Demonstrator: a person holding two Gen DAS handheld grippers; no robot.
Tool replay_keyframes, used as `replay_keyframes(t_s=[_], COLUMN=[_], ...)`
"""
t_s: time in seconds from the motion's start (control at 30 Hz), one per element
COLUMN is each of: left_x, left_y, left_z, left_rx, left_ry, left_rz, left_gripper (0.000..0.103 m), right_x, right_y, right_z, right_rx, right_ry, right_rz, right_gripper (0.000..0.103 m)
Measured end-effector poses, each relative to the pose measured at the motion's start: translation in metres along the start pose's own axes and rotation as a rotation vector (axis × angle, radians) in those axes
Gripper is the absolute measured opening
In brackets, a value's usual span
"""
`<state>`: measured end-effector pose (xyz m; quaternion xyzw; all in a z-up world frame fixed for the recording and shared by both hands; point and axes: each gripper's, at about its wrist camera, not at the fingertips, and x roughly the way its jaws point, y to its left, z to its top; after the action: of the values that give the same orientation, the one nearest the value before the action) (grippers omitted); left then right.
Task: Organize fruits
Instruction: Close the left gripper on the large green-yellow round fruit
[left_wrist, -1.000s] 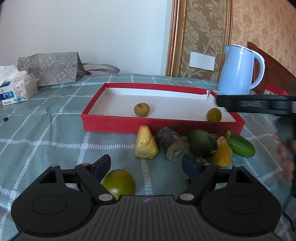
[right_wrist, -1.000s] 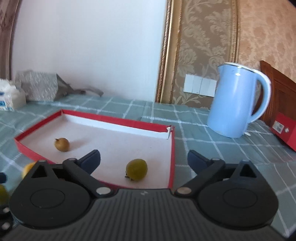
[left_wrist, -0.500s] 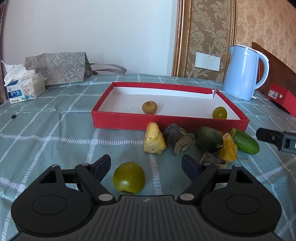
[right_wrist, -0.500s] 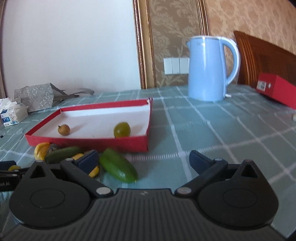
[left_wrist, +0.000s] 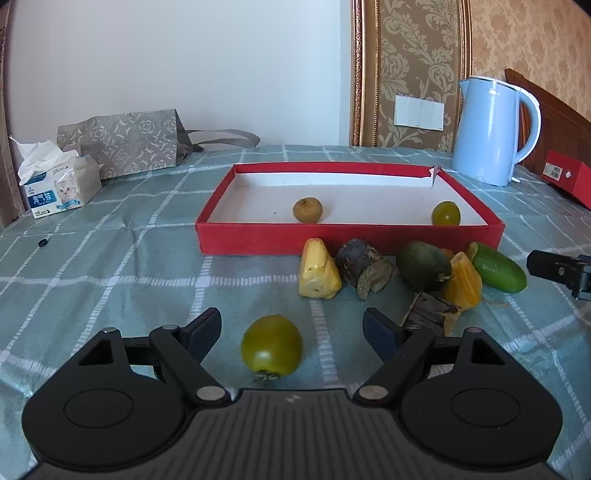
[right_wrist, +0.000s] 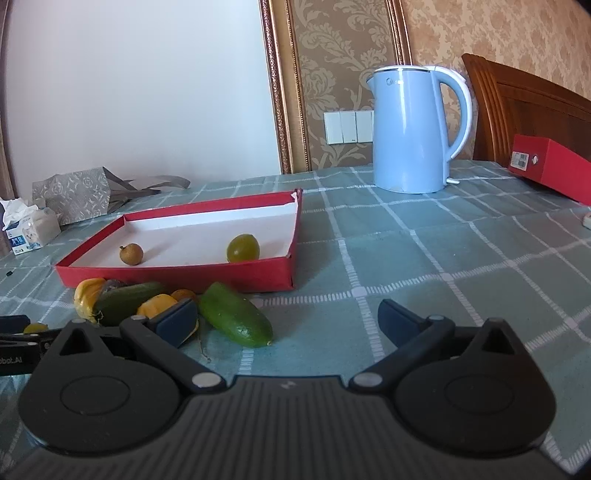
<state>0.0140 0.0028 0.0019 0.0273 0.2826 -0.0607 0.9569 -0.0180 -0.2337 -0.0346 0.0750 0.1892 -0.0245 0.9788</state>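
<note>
Green tomato (left_wrist: 271, 345) on cloth between open left claw (left_wrist: 291, 328) fingers, untouched.

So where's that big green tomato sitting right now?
In the left wrist view the green tomato lies on the checked tablecloth between the open left gripper fingers, untouched, nearer than the yellow fruit and red tray.

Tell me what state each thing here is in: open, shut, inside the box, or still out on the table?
Left tool: open, green tomato between its fingers, untouched.
Right tool: open, holding nothing.
Red box: open, no lid.
Small brown fruit: in the box.
Small green fruit: in the box.
Green tomato: on the table.
Cucumber: on the table.
Kettle: upright, lid shut.
</note>
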Motion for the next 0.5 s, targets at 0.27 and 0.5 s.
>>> replay_keyframes(t_s=[0.27, 0.5], left_x=[-0.016, -0.018], left_y=[0.032, 0.055], left_z=[0.001, 0.001], left_rx=[-0.025, -0.047], left_ry=[-0.028, -0.042], left_rz=[0.045, 0.06], left_gripper=[0.084, 0.094], right_x=[0.005, 0.01], right_y=[0.0, -0.001], right_z=[0.001, 0.0], right_rx=[0.007, 0.016], right_ry=[0.034, 0.069], right_rz=[-0.003, -0.002], right_gripper=[0.103, 0.103])
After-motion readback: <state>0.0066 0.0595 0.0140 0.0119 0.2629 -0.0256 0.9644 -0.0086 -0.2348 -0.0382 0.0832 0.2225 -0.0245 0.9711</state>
